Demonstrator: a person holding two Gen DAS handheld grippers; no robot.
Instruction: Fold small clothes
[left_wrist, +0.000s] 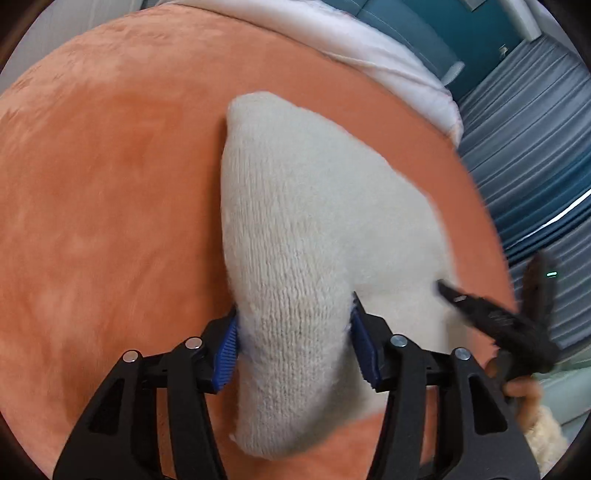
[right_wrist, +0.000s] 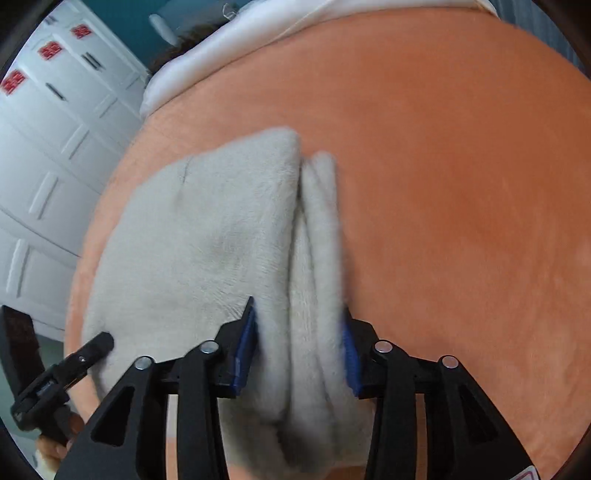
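a cream knitted garment (left_wrist: 295, 229) lies on an orange fleece blanket (left_wrist: 110, 184), and both tongs are on it at its near end. in the left wrist view the left gripper (left_wrist: 293, 350) straddles a raised ridge of the knit: the blue ribbed pads (left_wrist: 226, 350) sit against the wool on either side, and the fabric bulges up between them and narrows where they meet it, so the left tongs are clamped on the garment. from that pinch the knit runs away from the camera to a rounded far corner, with a wider flat part spreading to the right.

in the right wrist view the right gripper (right_wrist: 299, 350) does the same on another fold of the same garment (right_wrist: 207, 240). a narrow bundle of stacked layers passes between its blue pads (right_wrist: 245, 350), both of which touch the wool, so these tongs too are closed on the garment. the broad body of the knit lies to the left of that bundle, flat on the blanket (right_wrist: 461, 184).

each gripper shows at the edge of the other's view: the right one (left_wrist: 491, 314) at the garment's right edge, the left one (right_wrist: 74, 362) at its left edge. the picture is blurred there. a white sheet (left_wrist: 369, 48) lies past the blanket's far edge, and white cabinet doors (right_wrist: 55, 147) stand beyond it.
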